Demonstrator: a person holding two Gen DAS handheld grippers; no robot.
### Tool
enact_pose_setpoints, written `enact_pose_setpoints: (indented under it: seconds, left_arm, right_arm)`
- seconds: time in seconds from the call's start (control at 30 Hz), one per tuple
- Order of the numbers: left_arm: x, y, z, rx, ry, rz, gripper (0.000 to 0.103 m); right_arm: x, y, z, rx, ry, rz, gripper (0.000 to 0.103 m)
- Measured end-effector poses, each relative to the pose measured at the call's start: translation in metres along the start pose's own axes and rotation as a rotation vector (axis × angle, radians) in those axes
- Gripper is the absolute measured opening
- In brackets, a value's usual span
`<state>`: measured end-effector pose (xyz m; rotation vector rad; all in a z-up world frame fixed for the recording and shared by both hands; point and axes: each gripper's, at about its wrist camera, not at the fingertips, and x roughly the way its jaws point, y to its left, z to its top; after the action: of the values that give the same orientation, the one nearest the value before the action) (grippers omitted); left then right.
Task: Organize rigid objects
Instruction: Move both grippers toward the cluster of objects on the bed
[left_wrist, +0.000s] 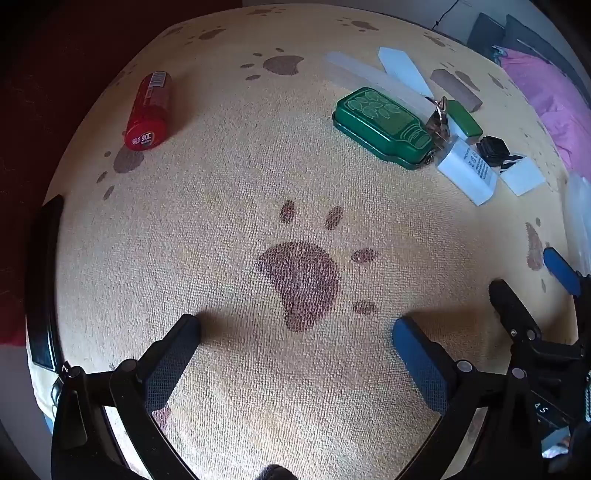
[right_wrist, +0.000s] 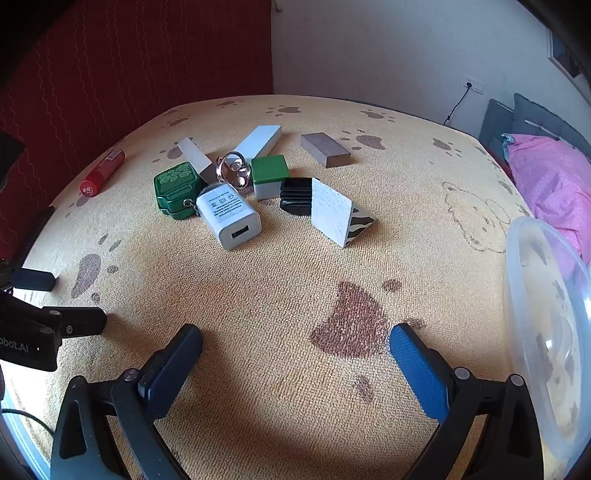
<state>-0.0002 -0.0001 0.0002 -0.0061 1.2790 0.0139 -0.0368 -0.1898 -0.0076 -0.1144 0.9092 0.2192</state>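
Red tube flat, cap toward camera.

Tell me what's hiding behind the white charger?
Behind the white charger lie metal keys on a ring, then a green-topped block. A green tin sits beside it. The charger covers the keys' lower part, so what's underneath cannot be seen.

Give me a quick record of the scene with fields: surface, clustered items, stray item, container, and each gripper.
surface: paw-print cloth
cluster: green tin, white charger, key ring, green-topped block, black and white wedge, brown block
stray item: red tube, lying apart at the left
container: clear bowl, at the right edge
left gripper: jaws open, empty
right gripper: jaws open, empty
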Motion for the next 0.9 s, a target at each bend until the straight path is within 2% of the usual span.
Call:
enact_pose_setpoints:
  seconds: [0.6, 0.9]
  left_arm:
    - [-0.001, -0.001, -0.007, 0.005, -0.013, -0.006, 0.103]
    - [0.000, 0.004, -0.006, 0.024, -0.008, -0.017, 0.103]
  right_arm:
    - [0.001, -0.001, 0.002, -0.007, 0.010, 0.006, 0.103]
    - [0.007, 0.001, 0.012, 0.003, 0.079, 0.003, 0.103]
